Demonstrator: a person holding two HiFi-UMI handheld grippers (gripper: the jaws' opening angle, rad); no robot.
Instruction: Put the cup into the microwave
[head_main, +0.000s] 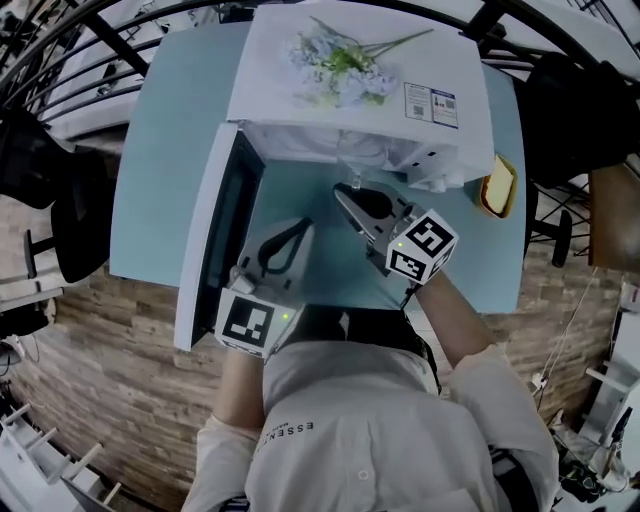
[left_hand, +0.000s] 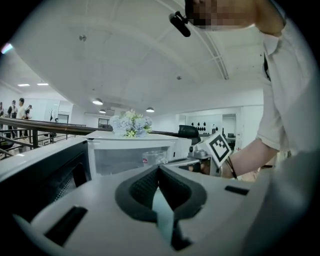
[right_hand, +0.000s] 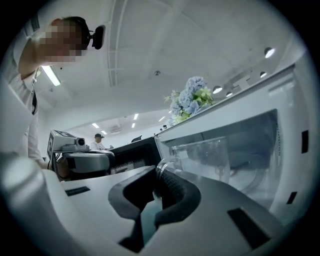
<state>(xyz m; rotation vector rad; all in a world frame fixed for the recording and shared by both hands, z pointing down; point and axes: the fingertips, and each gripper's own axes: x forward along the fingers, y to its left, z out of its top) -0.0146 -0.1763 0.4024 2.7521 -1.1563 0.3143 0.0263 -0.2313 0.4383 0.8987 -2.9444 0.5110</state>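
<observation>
The clear glass cup (right_hand: 205, 161) hangs at the mouth of the white microwave (head_main: 300, 70), whose door (head_main: 212, 232) stands swung out to the left. My right gripper (right_hand: 159, 175) is shut on the cup's handle, and the cup's body sticks out past the tips toward the cavity. In the head view this gripper (head_main: 349, 191) reaches up to the opening. From the left gripper view the cup (left_hand: 155, 156) shows just in front of the cavity. My left gripper (left_hand: 159, 170) is shut on nothing and hovers beside the door (left_hand: 45, 175), lower left of the opening (head_main: 298, 230).
A bunch of pale flowers (head_main: 340, 62) lies on the microwave's top. The microwave stands on a teal table (head_main: 170, 150), with a yellow thing (head_main: 498, 187) at its right edge. Black railings and chairs surround the table. People stand in the far background.
</observation>
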